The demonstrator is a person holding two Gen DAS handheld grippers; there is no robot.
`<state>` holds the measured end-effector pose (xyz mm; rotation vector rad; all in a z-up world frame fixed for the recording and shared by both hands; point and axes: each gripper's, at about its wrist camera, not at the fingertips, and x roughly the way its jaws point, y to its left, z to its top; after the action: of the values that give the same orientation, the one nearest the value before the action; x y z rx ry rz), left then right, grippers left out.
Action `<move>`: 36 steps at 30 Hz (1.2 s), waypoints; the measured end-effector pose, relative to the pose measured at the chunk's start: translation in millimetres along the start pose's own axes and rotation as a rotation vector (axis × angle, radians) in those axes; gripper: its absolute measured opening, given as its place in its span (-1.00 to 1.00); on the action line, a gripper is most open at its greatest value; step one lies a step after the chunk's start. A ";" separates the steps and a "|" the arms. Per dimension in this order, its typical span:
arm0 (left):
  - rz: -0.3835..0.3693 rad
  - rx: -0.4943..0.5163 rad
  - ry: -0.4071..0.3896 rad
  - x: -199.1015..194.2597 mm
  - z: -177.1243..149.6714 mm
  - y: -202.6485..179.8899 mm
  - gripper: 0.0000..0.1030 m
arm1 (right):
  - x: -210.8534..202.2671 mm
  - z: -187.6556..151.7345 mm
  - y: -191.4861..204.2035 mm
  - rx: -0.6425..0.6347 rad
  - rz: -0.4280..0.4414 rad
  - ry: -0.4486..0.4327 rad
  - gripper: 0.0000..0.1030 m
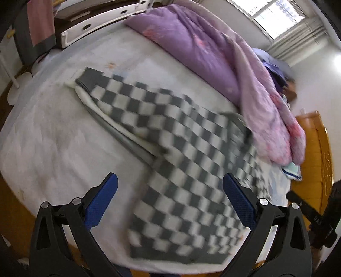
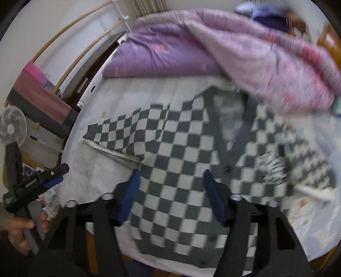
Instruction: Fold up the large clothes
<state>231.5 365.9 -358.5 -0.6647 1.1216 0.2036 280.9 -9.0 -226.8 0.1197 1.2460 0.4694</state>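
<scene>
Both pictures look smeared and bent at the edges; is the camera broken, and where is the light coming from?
Probably not broken. Left wrist view: checkered cardigan smeared by motion blur, left gripper sharp, daylight from the window. Right wrist view: purple quilt streaked worst; the fisheye lens bends the bed edge.

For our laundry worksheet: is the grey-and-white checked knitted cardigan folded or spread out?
Spread out: the grey-and-white checked knitted cardigan lies flat, front up, one sleeve stretched sideways.

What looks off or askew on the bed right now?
The checkered cardigan is not squared up: one sleeve lies folded over with its pale underside showing, and the other side bunches near the purple quilt, whose edge overlaps the collar. No damage or spill is visible. Both views are motion-blurred.
</scene>
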 end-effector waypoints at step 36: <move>0.083 -0.374 -0.003 198.2 198.3 262.6 -0.18 | 338.2 37.3 3.3 0.336 0.127 0.211 -1.00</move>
<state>346.5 655.8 -582.7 -0.9485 1.1196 0.4927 395.1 137.3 -512.0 0.4458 1.5239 0.3847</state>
